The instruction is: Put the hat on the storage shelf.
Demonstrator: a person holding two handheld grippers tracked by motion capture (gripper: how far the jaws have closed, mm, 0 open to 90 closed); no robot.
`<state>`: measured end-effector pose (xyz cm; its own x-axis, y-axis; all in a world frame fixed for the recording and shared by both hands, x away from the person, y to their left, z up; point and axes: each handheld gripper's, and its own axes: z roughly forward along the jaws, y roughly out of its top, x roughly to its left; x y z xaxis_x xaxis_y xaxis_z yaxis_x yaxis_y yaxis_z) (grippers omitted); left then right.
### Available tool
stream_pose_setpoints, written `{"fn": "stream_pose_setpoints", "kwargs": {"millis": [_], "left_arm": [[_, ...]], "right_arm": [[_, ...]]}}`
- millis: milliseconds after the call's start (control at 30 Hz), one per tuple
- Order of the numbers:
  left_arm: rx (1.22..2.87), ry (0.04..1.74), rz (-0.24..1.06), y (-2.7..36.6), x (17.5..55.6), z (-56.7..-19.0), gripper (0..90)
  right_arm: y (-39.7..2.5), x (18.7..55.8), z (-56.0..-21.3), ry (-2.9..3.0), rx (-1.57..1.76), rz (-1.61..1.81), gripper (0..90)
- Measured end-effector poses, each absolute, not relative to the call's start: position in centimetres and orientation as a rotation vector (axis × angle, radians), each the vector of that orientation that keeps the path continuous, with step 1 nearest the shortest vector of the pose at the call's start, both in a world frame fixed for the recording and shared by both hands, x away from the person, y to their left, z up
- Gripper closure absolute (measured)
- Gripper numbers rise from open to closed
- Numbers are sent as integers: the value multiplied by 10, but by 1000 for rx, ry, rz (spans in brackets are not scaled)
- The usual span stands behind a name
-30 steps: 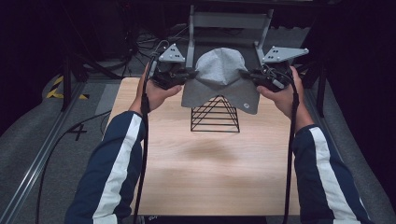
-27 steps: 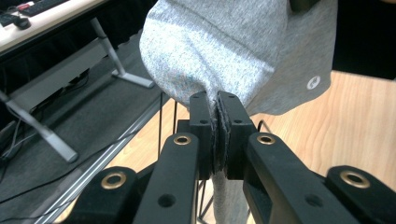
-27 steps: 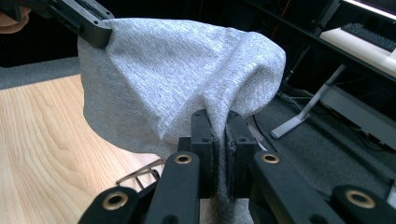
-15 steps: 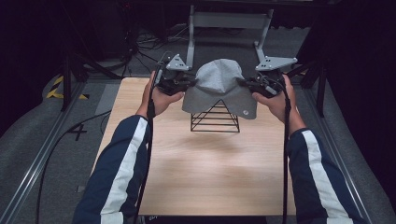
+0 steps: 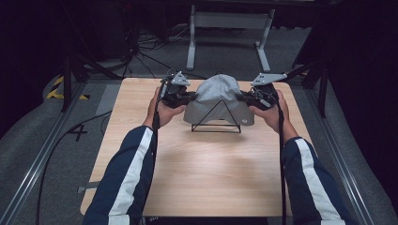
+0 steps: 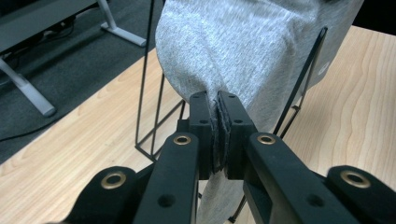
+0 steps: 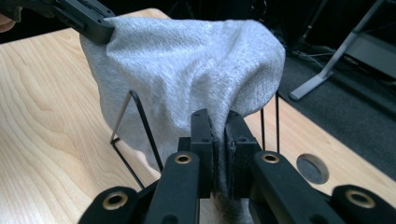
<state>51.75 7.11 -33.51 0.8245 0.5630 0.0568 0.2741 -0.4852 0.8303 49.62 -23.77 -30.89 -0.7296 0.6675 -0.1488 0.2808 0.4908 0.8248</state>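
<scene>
A grey cloth (image 5: 218,97) is draped over a black wire rack (image 5: 216,126) that stands at the far middle of the wooden table (image 5: 197,168). My left gripper (image 5: 191,97) is shut on the cloth's left edge, and my right gripper (image 5: 242,98) is shut on its right edge. In the left gripper view the grey cloth (image 6: 252,56) is pinched between the jaws of my left gripper (image 6: 218,100), with the rack's wires (image 6: 144,93) behind. In the right gripper view my right gripper (image 7: 218,119) clamps the cloth (image 7: 187,70), and the other gripper (image 7: 79,16) holds its far corner.
A round hole (image 7: 312,168) is in the tabletop near the right gripper. Beyond the table's far edge stand a grey metal stand (image 5: 230,21) and cables on dark floor (image 5: 141,42). A rail (image 5: 28,173) runs along the left.
Both grippers have lowered the cloth down over the wire rack; it now covers the rack's top, with the front triangle showing against it.
</scene>
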Motion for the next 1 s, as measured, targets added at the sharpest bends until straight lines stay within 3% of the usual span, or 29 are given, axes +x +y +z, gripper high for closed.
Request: {"fn": "stream_pose_setpoints", "kwargs": {"millis": [700,1000], "left_arm": [[2239,637,419,51,521,-389,855],[2210,643,431,58,518,-390,838]], "right_arm": [[-237,508,-374,2376,901,1025,845],[-240,506,-380,2358,925,1012,804]]}}
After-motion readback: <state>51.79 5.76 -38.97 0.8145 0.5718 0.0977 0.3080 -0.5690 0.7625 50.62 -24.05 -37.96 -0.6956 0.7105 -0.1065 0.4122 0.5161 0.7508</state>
